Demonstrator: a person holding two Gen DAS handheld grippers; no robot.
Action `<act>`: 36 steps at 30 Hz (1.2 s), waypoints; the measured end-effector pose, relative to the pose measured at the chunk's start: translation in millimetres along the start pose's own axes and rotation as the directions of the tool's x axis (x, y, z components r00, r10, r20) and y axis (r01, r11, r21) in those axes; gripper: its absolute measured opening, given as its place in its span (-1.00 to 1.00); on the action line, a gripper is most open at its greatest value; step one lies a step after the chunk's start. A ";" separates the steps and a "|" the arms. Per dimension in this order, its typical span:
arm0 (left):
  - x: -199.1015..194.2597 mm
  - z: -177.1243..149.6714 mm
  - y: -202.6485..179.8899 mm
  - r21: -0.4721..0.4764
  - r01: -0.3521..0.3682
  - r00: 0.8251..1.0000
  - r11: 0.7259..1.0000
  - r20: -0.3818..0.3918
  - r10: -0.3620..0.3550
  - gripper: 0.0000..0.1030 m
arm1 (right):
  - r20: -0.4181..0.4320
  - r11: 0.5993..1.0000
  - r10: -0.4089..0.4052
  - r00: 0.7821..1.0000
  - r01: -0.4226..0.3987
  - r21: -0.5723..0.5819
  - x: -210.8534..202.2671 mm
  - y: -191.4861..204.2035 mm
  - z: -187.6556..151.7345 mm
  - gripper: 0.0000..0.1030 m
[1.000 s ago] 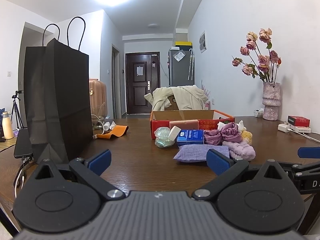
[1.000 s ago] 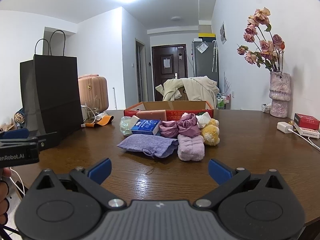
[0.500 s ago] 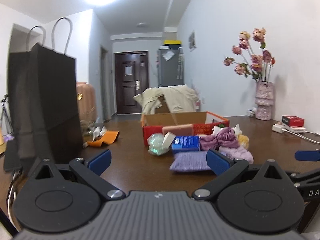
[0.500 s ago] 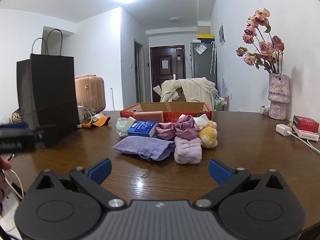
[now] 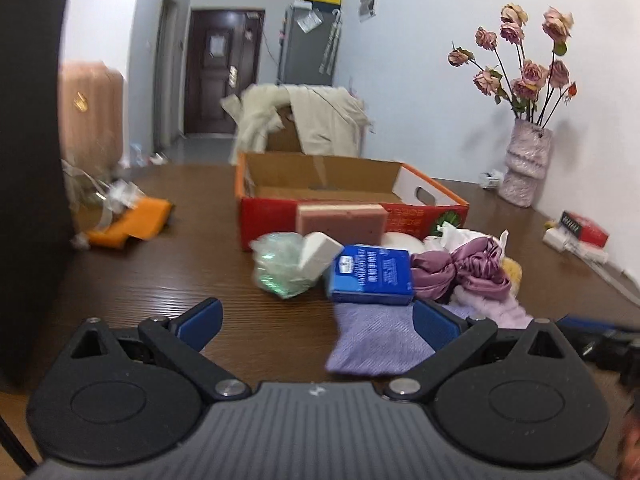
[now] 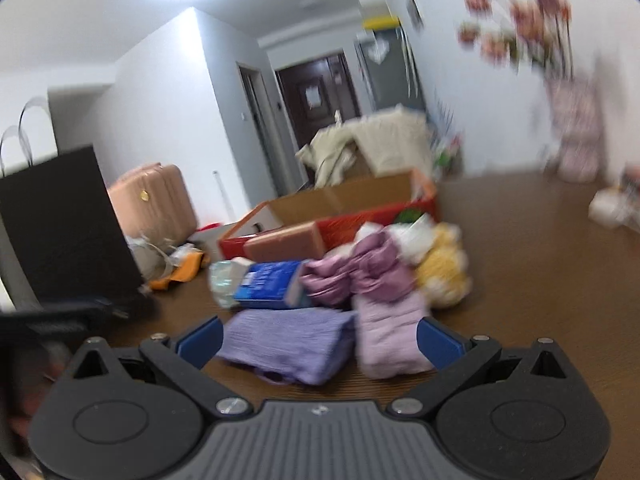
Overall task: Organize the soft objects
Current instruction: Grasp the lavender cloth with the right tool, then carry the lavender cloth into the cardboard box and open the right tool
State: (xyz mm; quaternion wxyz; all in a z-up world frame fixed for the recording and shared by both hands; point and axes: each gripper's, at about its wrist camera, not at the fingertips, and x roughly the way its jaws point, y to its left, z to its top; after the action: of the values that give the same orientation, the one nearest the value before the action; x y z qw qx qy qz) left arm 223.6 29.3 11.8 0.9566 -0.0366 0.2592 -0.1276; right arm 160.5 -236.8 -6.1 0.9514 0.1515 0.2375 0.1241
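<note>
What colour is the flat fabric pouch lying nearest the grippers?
Lavender purple, with a fine woven texture. The pouch shows best in the left wrist view.

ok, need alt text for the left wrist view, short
Open left tongs hover low over a wooden table, facing a pile of soft items: a lavender pouch, blue packet, purple satin cloth. Behind sits an open red cardboard box; a black paper bag stands left.

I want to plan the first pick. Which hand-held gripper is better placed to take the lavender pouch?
Probably the right hand-held gripper: it is open and the lavender pouch lies between its fingers. For the left hand-held gripper, also open, the pouch sits off to its right finger.
</note>
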 end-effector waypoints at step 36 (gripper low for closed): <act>-13.4 -18.9 -12.9 -0.074 0.274 0.955 0.959 -0.100 -0.281 -0.90 | -0.138 0.977 -0.101 0.985 0.072 -0.202 45.2 32.0 -19.8 -0.87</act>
State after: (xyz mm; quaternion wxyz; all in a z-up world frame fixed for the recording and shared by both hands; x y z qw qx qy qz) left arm 199.9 20.3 3.8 0.9121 -0.0941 0.3072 -0.2547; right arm 184.3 -188.7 -30.4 0.9461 0.0370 0.3001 0.1159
